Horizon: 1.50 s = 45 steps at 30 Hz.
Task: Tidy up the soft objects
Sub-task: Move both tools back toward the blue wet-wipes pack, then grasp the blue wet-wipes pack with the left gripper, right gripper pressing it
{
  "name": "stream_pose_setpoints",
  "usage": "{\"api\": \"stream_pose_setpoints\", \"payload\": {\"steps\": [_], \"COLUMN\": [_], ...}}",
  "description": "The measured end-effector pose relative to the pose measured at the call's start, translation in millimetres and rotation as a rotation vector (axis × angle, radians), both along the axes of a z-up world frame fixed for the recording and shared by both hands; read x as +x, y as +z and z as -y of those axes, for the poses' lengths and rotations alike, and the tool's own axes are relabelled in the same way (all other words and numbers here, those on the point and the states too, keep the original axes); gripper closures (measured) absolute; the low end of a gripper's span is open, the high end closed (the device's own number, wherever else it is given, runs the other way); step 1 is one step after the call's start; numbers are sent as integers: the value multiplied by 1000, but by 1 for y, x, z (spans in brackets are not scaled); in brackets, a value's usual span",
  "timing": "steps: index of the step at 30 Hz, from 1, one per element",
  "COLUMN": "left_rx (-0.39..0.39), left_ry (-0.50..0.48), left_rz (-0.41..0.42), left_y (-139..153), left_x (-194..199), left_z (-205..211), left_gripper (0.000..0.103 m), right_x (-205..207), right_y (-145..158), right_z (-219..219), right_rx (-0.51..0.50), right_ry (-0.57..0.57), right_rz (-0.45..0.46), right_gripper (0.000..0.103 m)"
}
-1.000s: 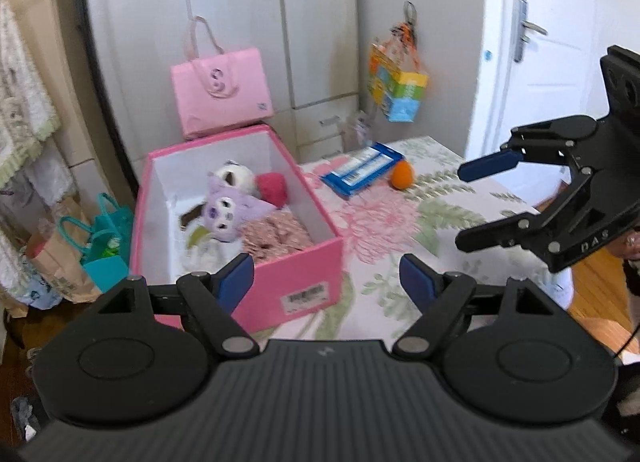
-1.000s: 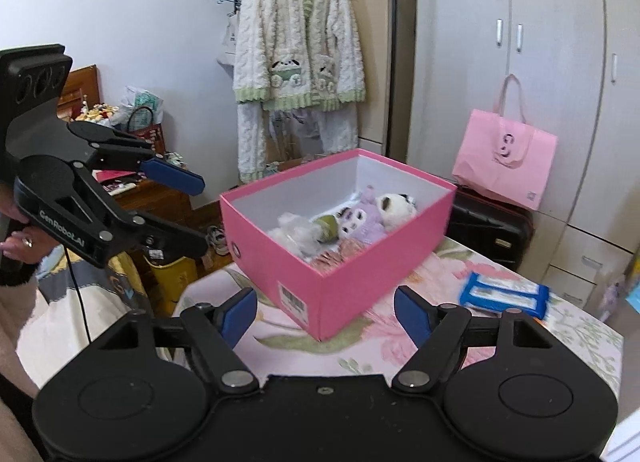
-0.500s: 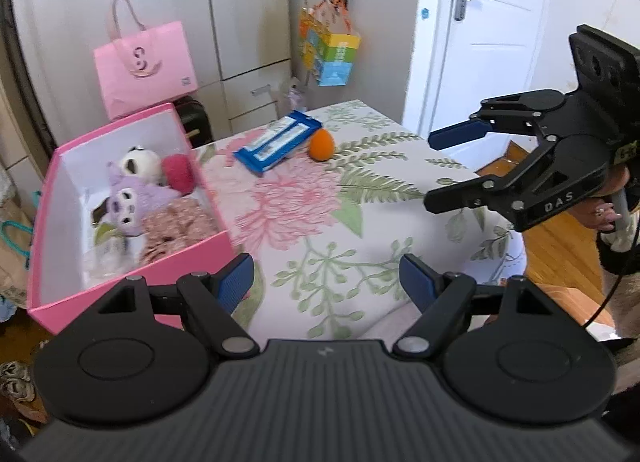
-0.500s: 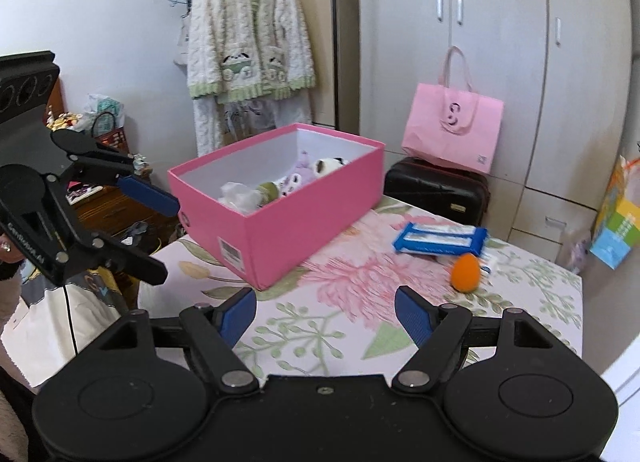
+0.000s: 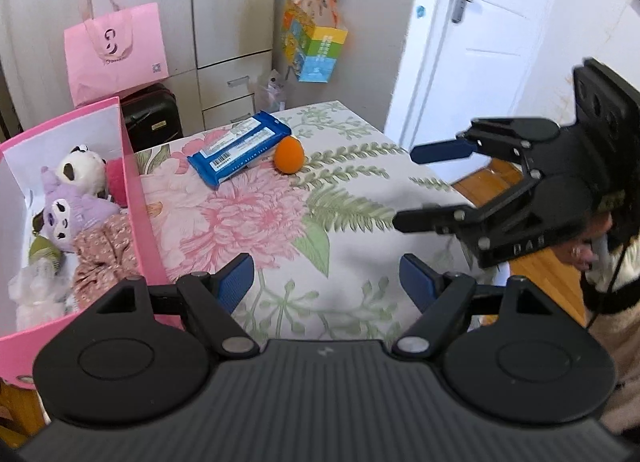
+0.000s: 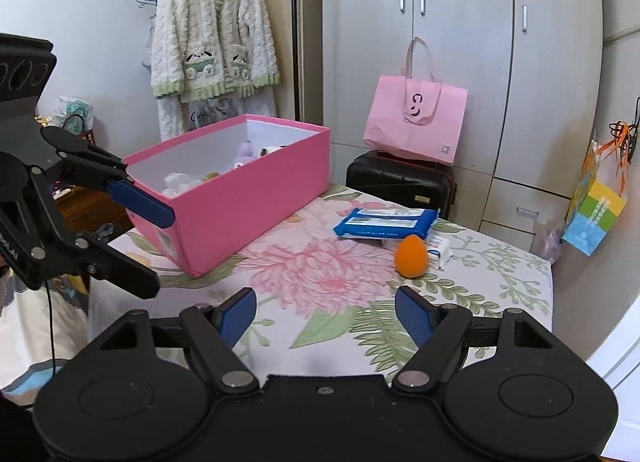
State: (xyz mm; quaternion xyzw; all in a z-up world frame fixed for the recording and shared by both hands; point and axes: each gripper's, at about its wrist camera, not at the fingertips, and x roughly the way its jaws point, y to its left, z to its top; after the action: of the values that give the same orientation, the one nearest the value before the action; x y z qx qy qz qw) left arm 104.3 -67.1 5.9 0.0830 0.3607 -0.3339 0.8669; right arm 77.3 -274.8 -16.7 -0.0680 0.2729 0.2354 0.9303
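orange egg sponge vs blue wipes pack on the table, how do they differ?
The orange sponge is rounded and egg-shaped; the blue wipes pack is a flat rectangle. The sponge stands upright; the pack lies flat. The sponge is plain; the pack carries printed labels. Both sit on the floral tablecloth, outside the pink box.

The letters "DAS" are raised on the black body of the right gripper (image 5: pixel 404 185). The left gripper (image 6: pixel 158 250) shows letters ending "OLAI". Print on the blue packet (image 5: pixel 240 151) is too small to read.
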Motion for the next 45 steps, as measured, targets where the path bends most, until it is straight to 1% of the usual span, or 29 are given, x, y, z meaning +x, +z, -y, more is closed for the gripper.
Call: {"api": "stream_pose_setpoints", "payload": {"steps": [7,13,18,19,24,27,29,30,32,34,38,41,43,45], "left_rx": [-58,-102,-172,-185,-198,-206,-221,-228,-231,-231,-246,-268,-293,-313], "left_ry": [76,166,245,270,377,449,492,507,541,556,583,612,615,617], "left_rz": [27,44,-3,-16,-28,-61,-103,-109,-104,-97,-127,-147,-164,-164], "left_y": [-14,-29,-43,-46,-62,-73,-80,-82,-85,-87,-98,-105,-110,-113], "left_x": [40,84,126,136,174,193,204,208,212,214,221,223,224,223], "left_z": [23,42,48,50,53,52,49,48,47,48,47,43,40,37], "left_gripper": [24,25,25,25,27,27,27,27,27,27,27,27,27,27], "right_x": [31,78,117,123,159,173,183,188,197,201,206,211,215,217], "right_y": [-14,-24,-37,-39,-45,-49,-51,-51,-54,-57,-63,-68,-69,-70], "right_z": [4,1,-7,-7,-6,-6,-3,0,2,1,-4,-9,-10,-11], "right_rx": [-29,-86,-201,-209,-188,-186,-144,-110,-78,-85,-106,-122,-112,-106], "right_ry": [4,18,19,23,36,54,101,118,106,101,117,121,122,125], "right_rz": [68,56,86,89,60,47,-3,-31,-50,-54,-64,-70,-76,-79], "right_gripper": [23,23,23,23,23,22,22,22,22,22,22,22,22,22]}}
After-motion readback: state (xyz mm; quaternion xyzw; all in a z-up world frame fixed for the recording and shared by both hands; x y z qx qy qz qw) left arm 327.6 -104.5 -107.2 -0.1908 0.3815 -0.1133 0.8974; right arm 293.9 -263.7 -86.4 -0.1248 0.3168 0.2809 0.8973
